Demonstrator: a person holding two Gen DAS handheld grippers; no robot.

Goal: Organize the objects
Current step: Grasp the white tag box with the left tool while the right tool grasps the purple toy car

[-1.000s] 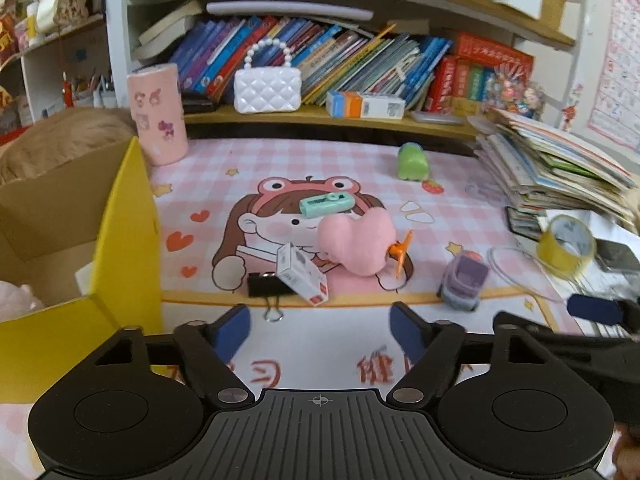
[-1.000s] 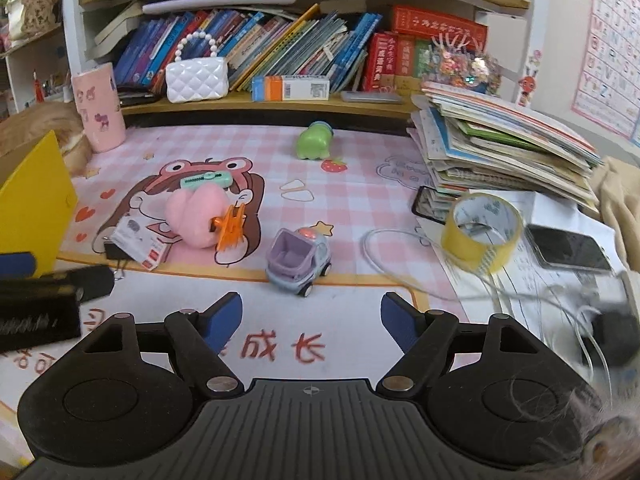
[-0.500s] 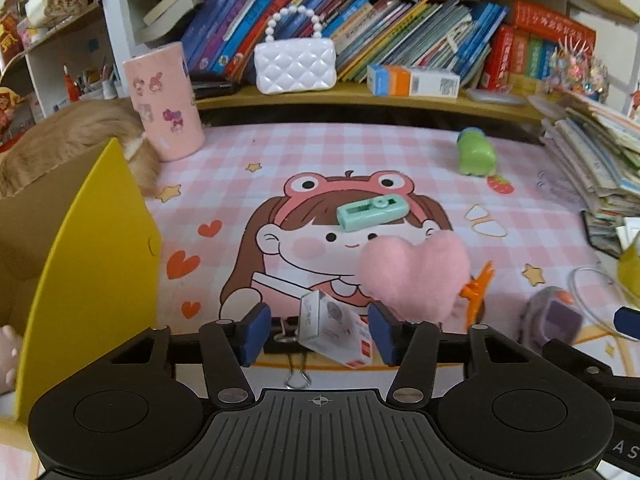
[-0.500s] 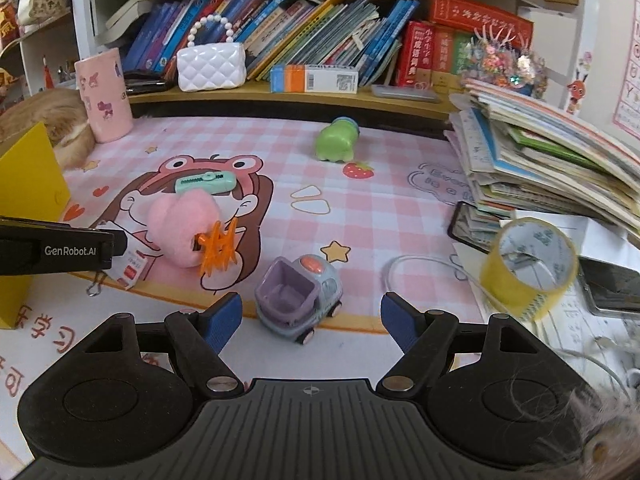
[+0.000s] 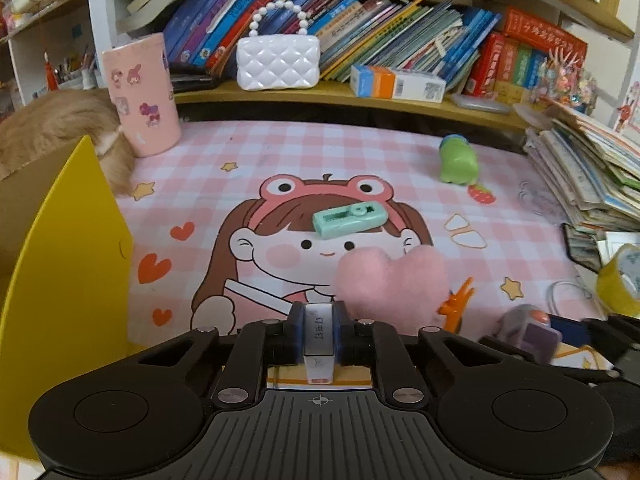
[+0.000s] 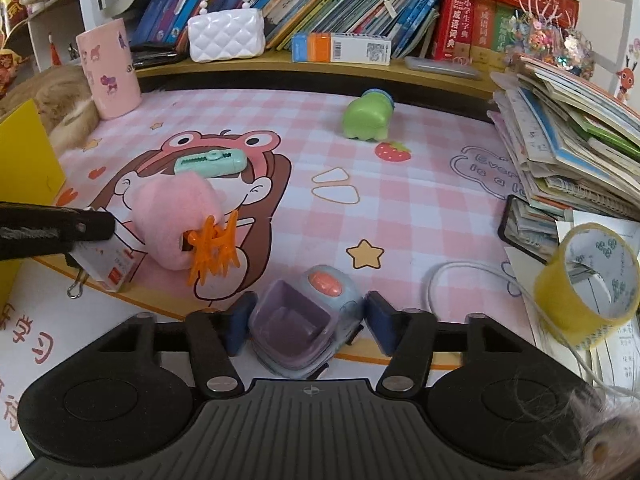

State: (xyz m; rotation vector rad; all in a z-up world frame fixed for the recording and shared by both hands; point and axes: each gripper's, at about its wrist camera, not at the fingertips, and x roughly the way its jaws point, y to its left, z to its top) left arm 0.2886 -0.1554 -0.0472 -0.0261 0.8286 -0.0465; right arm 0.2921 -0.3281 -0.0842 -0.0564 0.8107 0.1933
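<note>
The left gripper is clenched on a small staple box, pads flat against its two broad faces, at the near edge of the cartoon desk mat just in front of the pink plush heart. The box is light, stiff card, so it should lift easily, though hard pressure could crush its thin walls. A black binder clip seems to lie under it; that is hard to confirm from the right wrist view.

The right gripper is closing around a purple toy truck, which sits between the jaws on the mat's near border; a sliver of gap shows at each pad, so it is not gripped yet. The truck is hard, smooth plastic on wheels (it may roll or twist if pinched off-centre). Its flat sides are the sensible hold.
</note>
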